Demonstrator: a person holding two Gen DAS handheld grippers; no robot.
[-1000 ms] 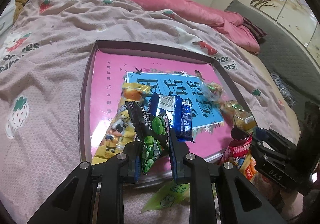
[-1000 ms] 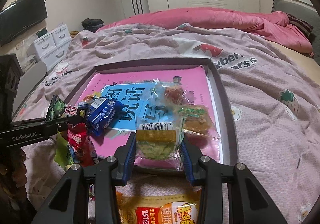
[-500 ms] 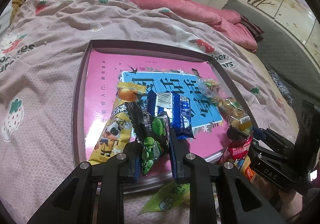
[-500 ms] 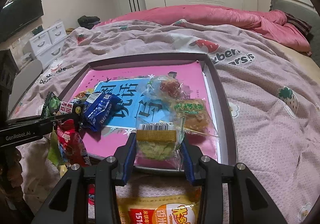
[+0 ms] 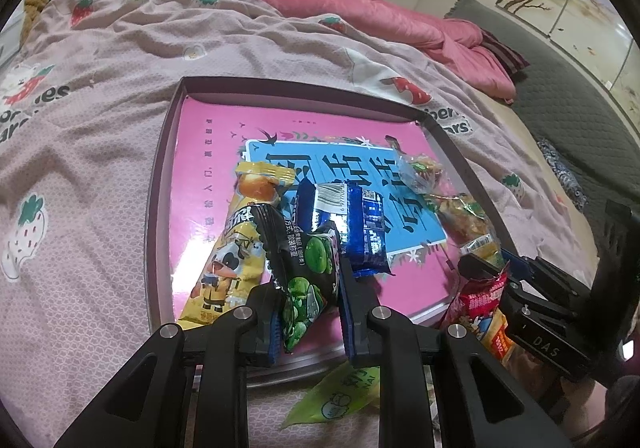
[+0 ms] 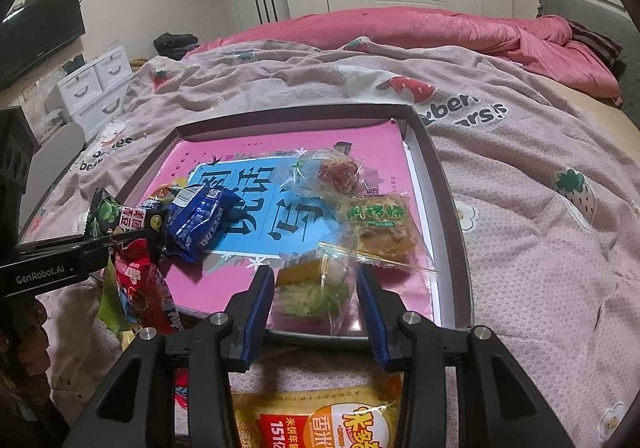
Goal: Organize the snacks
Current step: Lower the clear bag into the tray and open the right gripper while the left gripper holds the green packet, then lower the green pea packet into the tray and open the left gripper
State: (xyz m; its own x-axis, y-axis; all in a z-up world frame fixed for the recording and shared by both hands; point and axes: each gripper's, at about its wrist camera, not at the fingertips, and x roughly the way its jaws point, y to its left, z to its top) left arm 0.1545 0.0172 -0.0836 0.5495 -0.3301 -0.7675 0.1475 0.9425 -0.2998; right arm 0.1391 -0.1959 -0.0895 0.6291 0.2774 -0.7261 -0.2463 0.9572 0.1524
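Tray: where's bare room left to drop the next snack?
The tray is free along its far rim and in the far-left corner, beyond the yellow packet and the blue packet. There is also a bare strip by the left wall. The near half is crowded: the left gripper is shut on the green pea packet, and clear-wrapped snacks line the right side.

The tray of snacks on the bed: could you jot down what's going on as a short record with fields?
Setting: shallow tray with a pink book inside, on a strawberry-print blanket
Left gripper: jaws closed on a black-and-green pea snack packet
Right gripper: jaws closed on a clear-wrapped pastry
Already in tray: blue biscuit packet, yellow cartoon packet, two clear-wrapped snacks on the right side
Outside tray: red packet, large rice cracker bag
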